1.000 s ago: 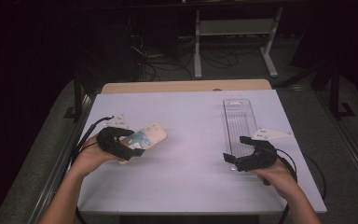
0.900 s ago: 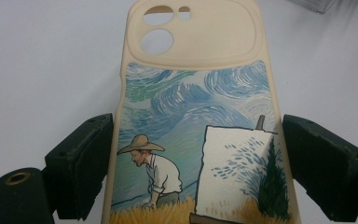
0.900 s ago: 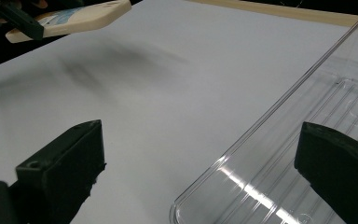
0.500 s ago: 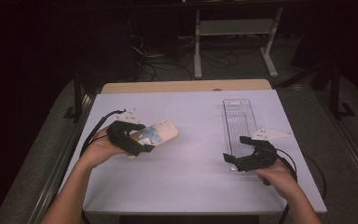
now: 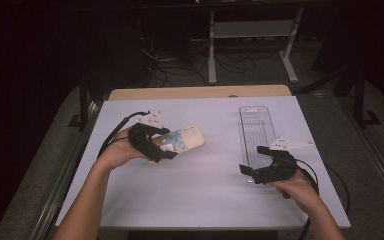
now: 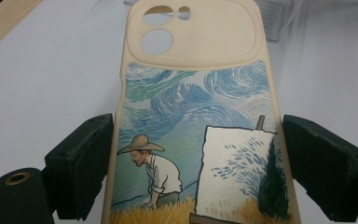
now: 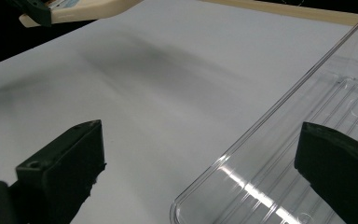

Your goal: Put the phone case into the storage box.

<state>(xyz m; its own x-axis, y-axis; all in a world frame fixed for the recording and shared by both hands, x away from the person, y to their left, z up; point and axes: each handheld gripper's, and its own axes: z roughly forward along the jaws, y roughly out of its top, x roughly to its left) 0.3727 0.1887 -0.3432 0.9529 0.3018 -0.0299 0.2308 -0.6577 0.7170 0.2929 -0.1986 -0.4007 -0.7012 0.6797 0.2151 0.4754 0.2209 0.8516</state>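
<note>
- Phone case (image 6: 196, 121) (cream silicone, painted print of a straw-hatted figure at a canvas under a swirled sky) is gripped across its width by the left tool (image 5: 152, 145); a black jaw is seen at each long edge in the left gripper view, camera-cutout end pointing away from the hand.
- Change over the last second: case and left tool have been carried across the worktop (image 5: 200, 195) toward the centre and lifted slightly. In the high view the case (image 5: 182, 141) now sits closer to the clear tray than in the earlier frames. Jaw spread is unchanged, so the grip is judged steady.
- Case is off the surface, well left of the tray; from the right gripper view it is seen at the top-left corner (image 7: 93, 8), with its shadow cast on the sheet below.
- Right tool (image 5: 260, 172) is unmoved and released: jaws spread, with the near corner of the clear plastic tray (image 7: 279, 154) between them, no pad pressing on it.
- Tray (image 5: 256, 131) lies lengthwise on the right half of the worktop, nothing inside it.
- Judged meaning: transfer is under way, the case probably headed for the tray, with the right tool placed to steady the near end. Placement not yet done; a good stretch of worktop remains to be crossed.
</note>
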